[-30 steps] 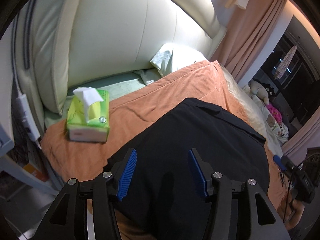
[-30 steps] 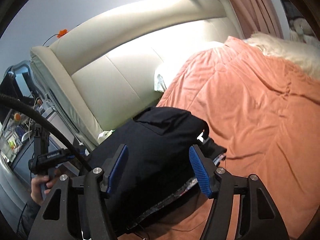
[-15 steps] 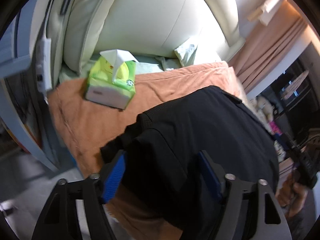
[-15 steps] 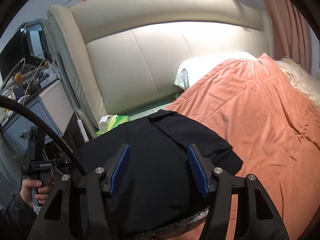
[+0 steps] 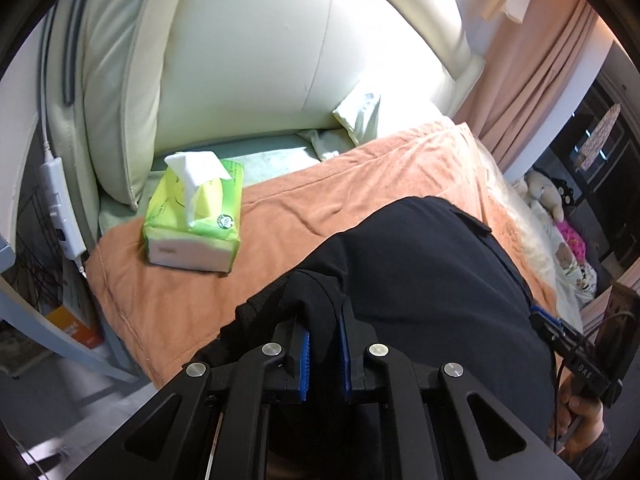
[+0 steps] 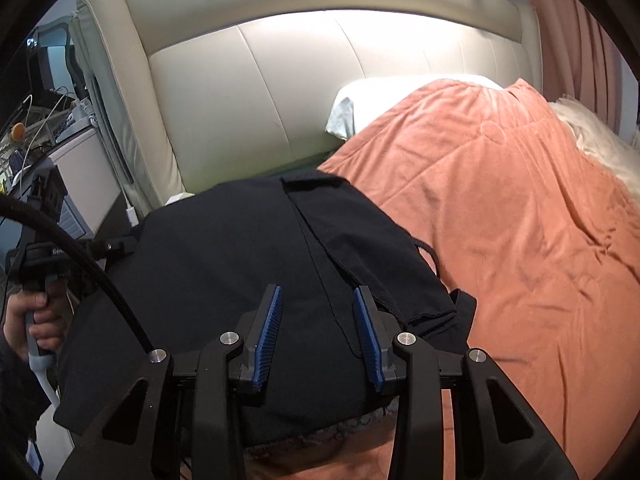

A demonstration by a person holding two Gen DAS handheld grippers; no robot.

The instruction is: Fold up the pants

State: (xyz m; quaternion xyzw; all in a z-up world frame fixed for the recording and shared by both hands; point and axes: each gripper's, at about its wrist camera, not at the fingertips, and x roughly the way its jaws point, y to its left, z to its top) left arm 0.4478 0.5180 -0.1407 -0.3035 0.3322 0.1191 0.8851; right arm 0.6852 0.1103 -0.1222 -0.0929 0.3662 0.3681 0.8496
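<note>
1. Left wrist view: the left gripper [image 5: 323, 346] points down at a pair of black pants [image 5: 432, 288] lying on an orange blanket [image 5: 304, 208] spread over a bed.
2. Its jaws are closing, and a bunched ridge of the pants' near-left edge stands pinched between the blue pads [image 5: 305, 364].
3. A green tissue pack [image 5: 196, 216] with a white tissue standing up sits on the blanket, far and left of the pants and well apart from them.
4. A cream padded headboard [image 5: 248, 48] rises at the far end, with a pale pillow [image 5: 360, 116] tucked against it.
5. At the right edge a hand [image 5: 584, 436] grips the handle of the other tool.
6. Right wrist view: the right gripper [image 6: 318, 334] hovers low over the near part of the pants [image 6: 224, 264], which lie flat and folded on the blanket's left side.
7. Its jaws are closing yet stand apart; black cloth lies beneath and between them, and the pads do not visibly press on it.
8. At the left edge a hand [image 6: 32, 312] holds the left tool's handle beside the bed.
</note>
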